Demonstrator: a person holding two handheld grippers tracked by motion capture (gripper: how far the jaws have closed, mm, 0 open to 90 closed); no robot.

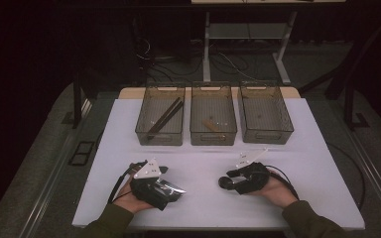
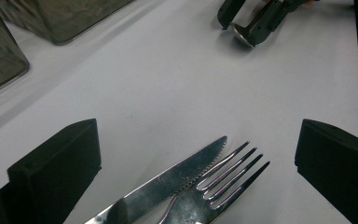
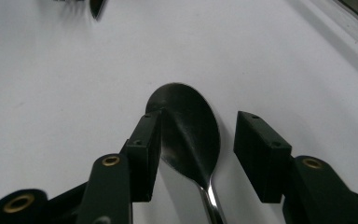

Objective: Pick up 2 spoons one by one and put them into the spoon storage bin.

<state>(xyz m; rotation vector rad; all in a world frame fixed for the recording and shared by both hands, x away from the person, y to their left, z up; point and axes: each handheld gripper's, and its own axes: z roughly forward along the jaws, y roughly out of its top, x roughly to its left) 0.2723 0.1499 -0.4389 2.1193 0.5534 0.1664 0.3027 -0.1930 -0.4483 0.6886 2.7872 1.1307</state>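
A steel knife (image 2: 177,179) and fork (image 2: 228,179) lie side by side on the white table (image 1: 203,163). My left gripper (image 2: 198,128) is open wide, one jaw on each side of them, neither pad touching. In the high view the left gripper (image 1: 174,190) sits low at the front left and points right. A spoon (image 3: 186,121) lies bowl forward between the jaws of my right gripper (image 3: 199,115). One pad is against the bowl's edge and the other stands clear of it, so the gripper is open. The right gripper (image 1: 225,182) points left at the front right.
Three clear bins stand in a row at the back of the table. The left bin (image 1: 151,130) holds dark chopsticks, the middle bin (image 1: 213,136) a short wooden piece, and the right bin (image 1: 265,131) looks bare. A person's sleeves come in from the bottom edge.
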